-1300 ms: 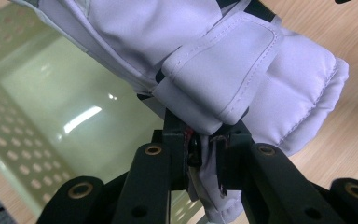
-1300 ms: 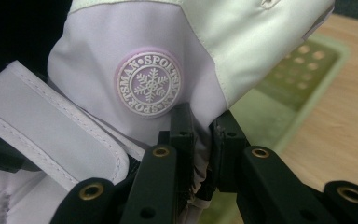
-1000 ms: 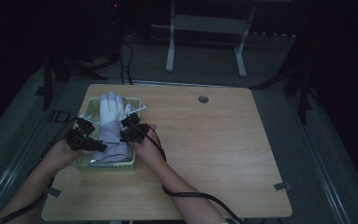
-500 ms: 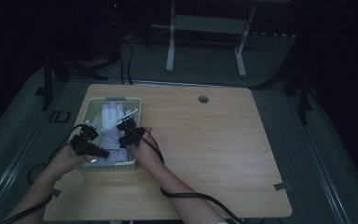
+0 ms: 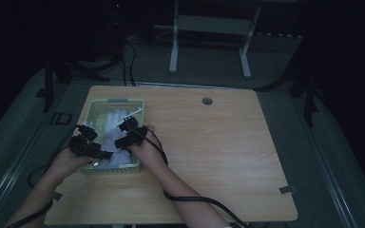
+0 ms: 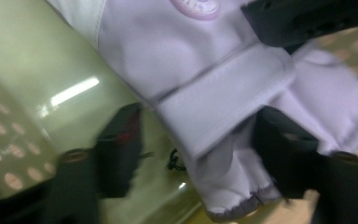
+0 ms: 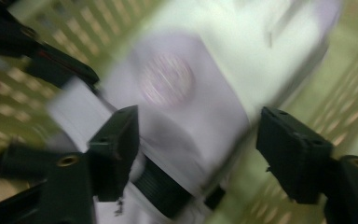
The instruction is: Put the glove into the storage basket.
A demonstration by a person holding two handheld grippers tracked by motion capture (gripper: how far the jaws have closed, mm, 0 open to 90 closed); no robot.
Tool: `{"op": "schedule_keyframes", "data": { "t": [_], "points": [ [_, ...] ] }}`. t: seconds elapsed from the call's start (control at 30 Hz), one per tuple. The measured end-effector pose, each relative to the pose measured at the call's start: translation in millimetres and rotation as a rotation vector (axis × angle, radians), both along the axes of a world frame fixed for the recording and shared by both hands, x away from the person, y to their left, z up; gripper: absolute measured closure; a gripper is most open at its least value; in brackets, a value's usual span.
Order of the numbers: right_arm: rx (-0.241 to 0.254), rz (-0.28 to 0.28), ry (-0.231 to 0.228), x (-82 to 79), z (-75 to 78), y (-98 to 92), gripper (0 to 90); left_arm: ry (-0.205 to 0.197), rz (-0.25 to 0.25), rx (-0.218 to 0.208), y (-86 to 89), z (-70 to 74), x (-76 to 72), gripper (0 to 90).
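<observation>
A pale lavender glove (image 5: 114, 119) lies in a green perforated basket (image 5: 116, 101) at the table's left. My left gripper (image 5: 100, 153) and right gripper (image 5: 122, 135) hover over its near end, facing each other. In the left gripper view the glove's strap and cuff (image 6: 223, 100) lie between the jaws of the left gripper (image 6: 200, 151), which have just been opening and stand apart from the cloth. The right gripper (image 7: 205, 154) has also just been opening, and its jaws straddle the glove below a round logo (image 7: 165, 79) without pressing on it.
The basket sits on a wooden table (image 5: 228, 152) with a round cable hole (image 5: 207, 101) near its far edge. Black cables (image 5: 204, 202) trail from the grippers along the person's forearms. A metal stand (image 5: 209, 28) is on the floor behind the table.
The glove, held up and stretched a second ago, has sunk into the basket. Both hands have drawn slightly toward the near end, and both grippers' jaws have opened.
</observation>
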State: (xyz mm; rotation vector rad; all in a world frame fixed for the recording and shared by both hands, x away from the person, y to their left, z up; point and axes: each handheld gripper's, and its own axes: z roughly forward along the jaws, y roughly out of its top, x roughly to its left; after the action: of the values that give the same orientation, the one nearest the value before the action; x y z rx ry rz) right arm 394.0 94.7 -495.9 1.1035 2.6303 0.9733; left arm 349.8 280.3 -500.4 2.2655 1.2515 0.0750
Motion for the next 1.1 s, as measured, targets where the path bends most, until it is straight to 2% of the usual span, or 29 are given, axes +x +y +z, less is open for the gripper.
{"op": "schedule_keyframes", "data": {
  "t": [0.03, 0.07, 0.1, 0.13, 0.17, 0.2, 0.23, 0.27, 0.3, 0.33, 0.37, 0.4, 0.43, 0.47, 0.63, 0.67, 0.77, 0.87, 0.97, 1.0, 1.1],
  "points": [
    [0.039, 0.018, -0.029, 0.9, 8.0, -4.0, 22.1, -0.012, 0.007, -0.007, 0.1, 2.1, -0.4, 24.7],
    [0.039, 0.028, -0.055, 1.3, 10.5, -5.6, 21.0, -0.036, 0.026, -0.043, 0.5, 7.2, -1.0, 21.6],
    [0.039, 0.028, -0.055, 1.3, 10.5, -5.6, 21.0, -0.036, 0.026, -0.043, 0.5, 7.2, -1.0, 18.6],
    [0.054, 0.033, -0.053, 2.8, 14.2, -9.9, 20.2, -0.067, 0.031, -0.05, -0.3, 12.1, -1.7, 17.1],
    [0.054, 0.033, -0.053, 2.8, 14.2, -9.9, 20.2, -0.067, 0.031, -0.05, -0.3, 12.1, -1.7, 16.8],
    [0.05, 0.039, -0.063, 5.2, 15.9, -15.8, 19.8, -0.118, 0.054, -0.061, -1.6, 15.6, -2.8, 13.3],
    [0.049, 0.038, -0.064, 5.5, 16.2, -17.1, 19.6, -0.118, 0.054, -0.061, -1.6, 15.6, -2.8, 13.2],
    [0.049, 0.035, -0.077, 6.4, 17.1, -21.1, 18.6, -0.172, 0.077, -0.077, -3.0, 18.5, -4.9, 13.2],
    [0.052, 0.029, -0.086, 6.8, 17.9, -23.6, 17.6, -0.172, 0.077, -0.077, -3.0, 18.5, -4.9, 12.8],
    [0.051, 0.029, -0.101, 8.0, 19.0, -27.7, 16.5, -0.222, 0.082, -0.09, -5.9, 20.1, -7.2, 10.2],
    [0.051, 0.029, -0.101, 8.0, 19.0, -27.7, 16.5, -0.222, 0.082, -0.09, -5.9, 20.1, -7.2, 7.6],
    [0.056, 0.031, -0.109, 10.0, 21.0, -33.9, 15.8, -0.254, 0.077, -0.09, -10.9, 21.7, -9.8, 7.1],
    [0.059, 0.032, -0.112, 10.4, 21.9, -35.9, 15.3, -0.254, 0.077, -0.09, -10.9, 21.7, -9.8, 7.1],
    [0.055, 0.034, -0.119, 10.8, 23.3, -39.1, 15.1, -0.286, 0.075, -0.1, -16.3, 23.0, -12.4, 7.1],
    [0.066, 0.031, -0.137, 11.2, 30.0, -53.2, 15.2, -0.313, 0.072, -0.116, -29.9, 25.5, -16.6, 7.6],
    [0.067, 0.028, -0.14, 10.8, 31.8, -57.4, 15.1, -0.319, 0.062, -0.134, -36.1, 26.9, -17.7, 7.6],
    [0.067, 0.028, -0.147, 10.7, 33.5, -64.6, 15.1, -0.337, 0.057, -0.131, -43.1, 28.7, -19.7, 8.0],
    [0.062, 0.022, -0.156, 9.5, 35.3, -80.8, 15.1, -0.359, 0.032, -0.134, -59.7, 31.4, -23.7, 8.2],
    [0.059, 0.011, -0.164, 9.8, 35.7, -90.9, 15.1, -0.373, 0.026, -0.141, -67.5, 32.9, -25.6, 8.6],
    [0.058, 0.005, -0.159, 10.1, 35.5, -99.9, 15.1, -0.362, 0.018, -0.186, -75.6, 34.3, -26.7, 8.6],
    [0.051, -0.001, -0.164, 9.6, 34.7, -107.1, 15.1, -0.363, 0.005, -0.205, -83.2, 35.0, -28.2, 8.6]
  ]
}}
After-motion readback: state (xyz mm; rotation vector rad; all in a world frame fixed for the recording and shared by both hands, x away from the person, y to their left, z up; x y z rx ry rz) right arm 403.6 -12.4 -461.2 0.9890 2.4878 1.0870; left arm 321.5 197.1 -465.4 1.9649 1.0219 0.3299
